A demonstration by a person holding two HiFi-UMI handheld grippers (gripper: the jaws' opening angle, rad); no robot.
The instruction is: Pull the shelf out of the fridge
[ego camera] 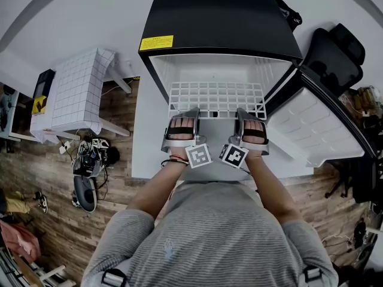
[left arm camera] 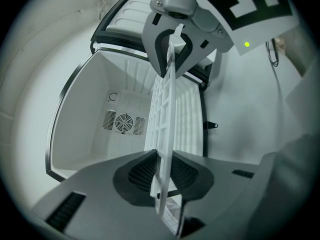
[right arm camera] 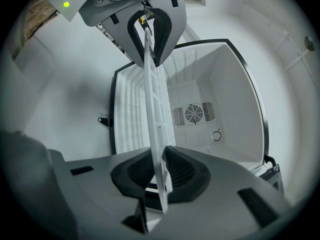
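Both the left gripper [ego camera: 190, 115] and the right gripper [ego camera: 243, 115] are closed to a narrow gap on the front rim of the white grid shelf [ego camera: 216, 97], with the pads pressing it from either face (nothing else is held). Ahead of the tips the shelf runs back into the open fridge [ego camera: 221, 17], with the fan grille [left arm camera: 123, 122] beyond on the back wall. I judge an uneven pull the main risk: one side leading would skew the shelf and jam it, or slip the thin rim from the pads.
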